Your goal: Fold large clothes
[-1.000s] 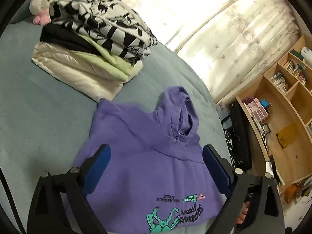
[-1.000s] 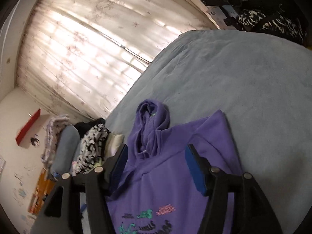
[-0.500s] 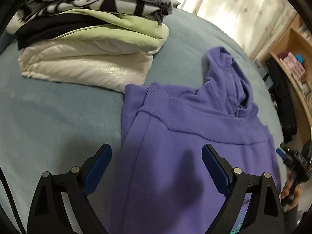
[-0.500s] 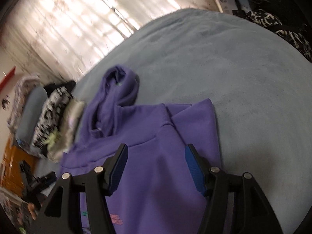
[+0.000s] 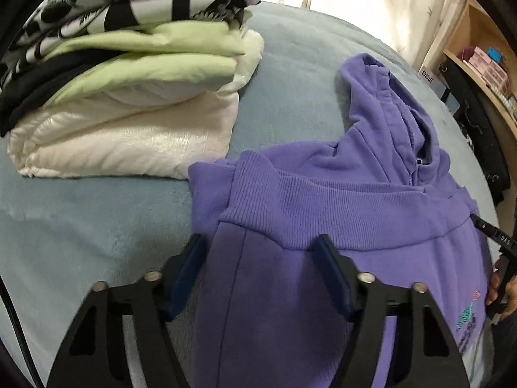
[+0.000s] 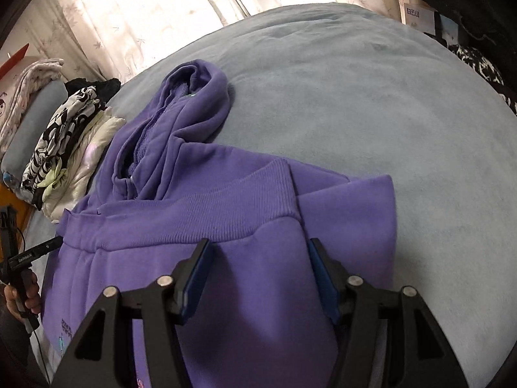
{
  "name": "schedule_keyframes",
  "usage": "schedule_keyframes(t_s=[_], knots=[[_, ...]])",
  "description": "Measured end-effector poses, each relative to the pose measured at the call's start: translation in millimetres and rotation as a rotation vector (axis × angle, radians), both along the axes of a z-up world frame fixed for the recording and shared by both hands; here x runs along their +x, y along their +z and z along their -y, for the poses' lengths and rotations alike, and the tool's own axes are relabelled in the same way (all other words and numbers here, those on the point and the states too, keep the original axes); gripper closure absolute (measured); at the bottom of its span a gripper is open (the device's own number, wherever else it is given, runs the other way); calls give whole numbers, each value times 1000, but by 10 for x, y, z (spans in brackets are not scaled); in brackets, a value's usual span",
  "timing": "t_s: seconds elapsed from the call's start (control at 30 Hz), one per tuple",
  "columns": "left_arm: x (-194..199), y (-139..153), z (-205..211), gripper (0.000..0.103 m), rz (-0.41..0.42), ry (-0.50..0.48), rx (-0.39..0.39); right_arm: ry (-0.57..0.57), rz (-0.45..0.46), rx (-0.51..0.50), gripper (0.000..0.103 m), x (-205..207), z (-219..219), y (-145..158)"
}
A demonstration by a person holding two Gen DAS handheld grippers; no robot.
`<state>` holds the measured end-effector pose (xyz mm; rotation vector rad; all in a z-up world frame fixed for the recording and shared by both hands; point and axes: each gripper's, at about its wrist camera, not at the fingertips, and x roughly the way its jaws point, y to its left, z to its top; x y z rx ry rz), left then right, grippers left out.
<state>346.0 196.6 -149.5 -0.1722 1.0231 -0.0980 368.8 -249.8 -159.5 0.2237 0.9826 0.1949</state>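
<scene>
A purple hoodie (image 5: 355,213) lies on the blue-grey bed cover (image 5: 80,220). Its ribbed hem (image 5: 323,207) is folded up to just below the hood (image 5: 387,103). My left gripper (image 5: 258,258) hangs low over the hoodie's left edge just below the hem. Its jaws are closing with flat fabric between them, and the pads (image 5: 332,274) do not pinch it. At the hoodie's (image 6: 226,200) right end, just below the hem (image 6: 200,216), my right gripper (image 6: 258,265) is also closing over loose fabric.
A stack of folded clothes (image 5: 129,97) sits on the bed just left of the hoodie, also seen as the stack (image 6: 64,148) in the right wrist view. Wooden shelves (image 5: 484,58) and dark bags stand past the bed's right side. Curtains (image 6: 129,9) hang behind.
Both grippers have dropped and tilted down toward the hoodie, one to each end of the folded-up hem. Their jaws have narrowed since half a second ago.
</scene>
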Motion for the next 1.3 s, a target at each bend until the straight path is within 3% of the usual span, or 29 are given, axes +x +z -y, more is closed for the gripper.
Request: schedule_keyframes(t_s=[0.03,0.07,0.13,0.27,0.3,0.43,0.63,0.77,0.9,1.07,1.2,1.3], knots=[[-18,12,19,60,13,5,21,-4,3,-15,68,-8,-14,4],[-38,19,40,65,24,13,52,-12,7,-45,80,-36,-32,12],[-107,46,56,71,51,13,77,-15,28,-67,92,-78,-59,45],[-276,138,53,80,102,13,97,-18,107,-154,95,-291,-181,195],[-317,164,63,87,120,16,119,-17,125,-169,95,-338,-216,233],[-422,289,80,95,171,22,151,-40,229,-188,96,-568,-308,521],[-562,687,190,96,293,7,172,-143,343,-124,96,-853,-100,1009],[-487,885,225,96,330,5,156,-207,361,-104,96,-843,86,1139],[-201,853,199,96,270,29,102,-242,315,-87,96,-636,188,1015],[186,433,128,96,125,85,33,-274,176,-72,96,-149,245,486],[386,-14,88,96,39,109,48,-284,96,-102,96,71,243,80],[404,-171,99,94,44,107,50,-288,77,-90,96,87,261,-62]])
